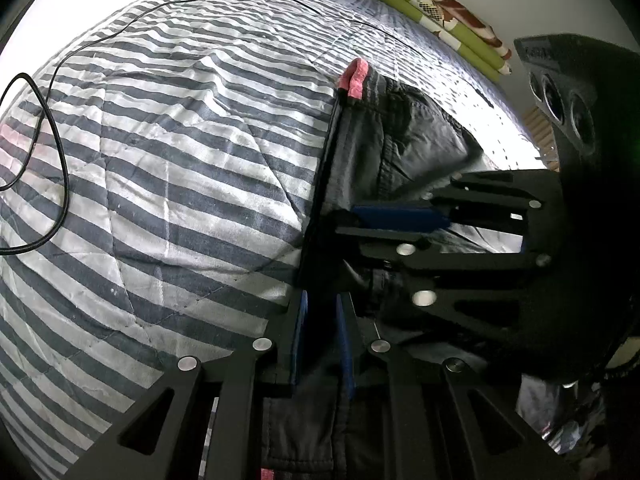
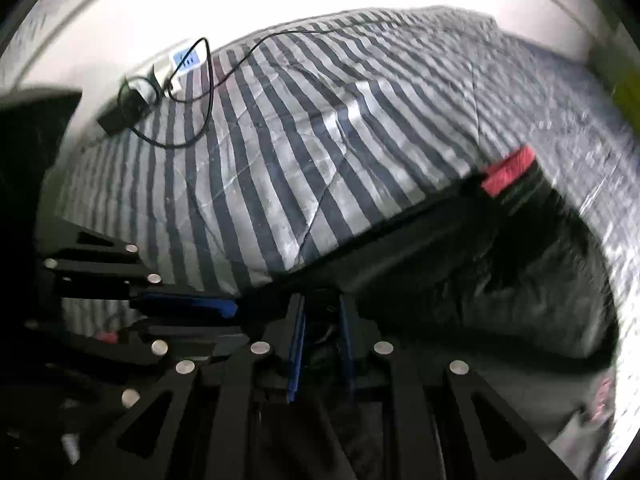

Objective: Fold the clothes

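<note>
I see the black garment (image 1: 404, 140) lying on the striped quilt (image 1: 168, 152), its near edge between both tongs. My left gripper (image 1: 322, 340) and right gripper (image 2: 320, 344) each pinch that dark cloth, jaws narrow.

Black garment (image 1: 404, 136), grey-and-white striped quilt (image 1: 180, 160)

One black garment (image 1: 404, 140), one striped quilt (image 1: 180, 152), perhaps two cables (image 2: 200, 92).

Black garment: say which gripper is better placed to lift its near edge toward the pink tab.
Left, probably. The left gripper is shut on the black garment in line with the pink tab; the right gripper grips crosswise.
</note>
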A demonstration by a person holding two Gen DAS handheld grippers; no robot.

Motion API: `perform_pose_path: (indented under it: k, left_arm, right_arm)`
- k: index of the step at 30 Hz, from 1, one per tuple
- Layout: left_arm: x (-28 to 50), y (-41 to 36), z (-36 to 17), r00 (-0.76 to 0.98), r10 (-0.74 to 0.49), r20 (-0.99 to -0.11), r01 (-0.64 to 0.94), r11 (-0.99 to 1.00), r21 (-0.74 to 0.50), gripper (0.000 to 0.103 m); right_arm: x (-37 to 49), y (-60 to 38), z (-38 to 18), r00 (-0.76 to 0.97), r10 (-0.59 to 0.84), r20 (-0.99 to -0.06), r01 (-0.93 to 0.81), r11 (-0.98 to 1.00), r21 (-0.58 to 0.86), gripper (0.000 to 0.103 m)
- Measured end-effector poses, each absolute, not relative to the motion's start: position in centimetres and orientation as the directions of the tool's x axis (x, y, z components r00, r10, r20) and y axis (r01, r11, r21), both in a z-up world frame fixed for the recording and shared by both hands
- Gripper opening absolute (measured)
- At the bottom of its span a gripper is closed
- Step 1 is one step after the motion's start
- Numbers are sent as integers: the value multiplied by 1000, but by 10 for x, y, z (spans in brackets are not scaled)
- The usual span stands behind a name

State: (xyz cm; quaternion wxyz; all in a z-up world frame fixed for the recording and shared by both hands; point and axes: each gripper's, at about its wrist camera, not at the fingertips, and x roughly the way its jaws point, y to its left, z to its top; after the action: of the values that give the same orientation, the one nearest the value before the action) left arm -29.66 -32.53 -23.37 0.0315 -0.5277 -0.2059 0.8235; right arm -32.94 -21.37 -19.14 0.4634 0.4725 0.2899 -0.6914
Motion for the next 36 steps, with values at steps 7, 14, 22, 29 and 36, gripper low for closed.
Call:
perform_pose_path:
  k: [7, 14, 22, 29, 36]
  left_arm:
    - [-296, -325, -234, -444, 272, -854, 162, -913, -375, 15]
    - [-296, -325, -235, -444, 271, -854, 163, -913, -375, 15]
    - [-296, -324, -236, -444, 268, -855, 168, -913, -373, 16]
    - [-297, -324, -236, -444, 267, -856, 169, -913, -372, 16]
    - [-299, -324, -237, -445, 266, -855, 171, -912, -372, 16]
  right_arm:
    - [-355, -211, -194, -81, -418, -905, 866, -479, 144, 15]
    - [-390, -192, -195, 33, -504, -863, 754, -554, 352, 15]
    - [-374, -197, -192, 122, -486, -865, 788, -483, 382, 15]
    - [-346, -206, -193, 17, -407, -913, 889, -412, 200, 15]
    - [-322, -212, -196, -128, -374, -918, 939, -344, 9, 15]
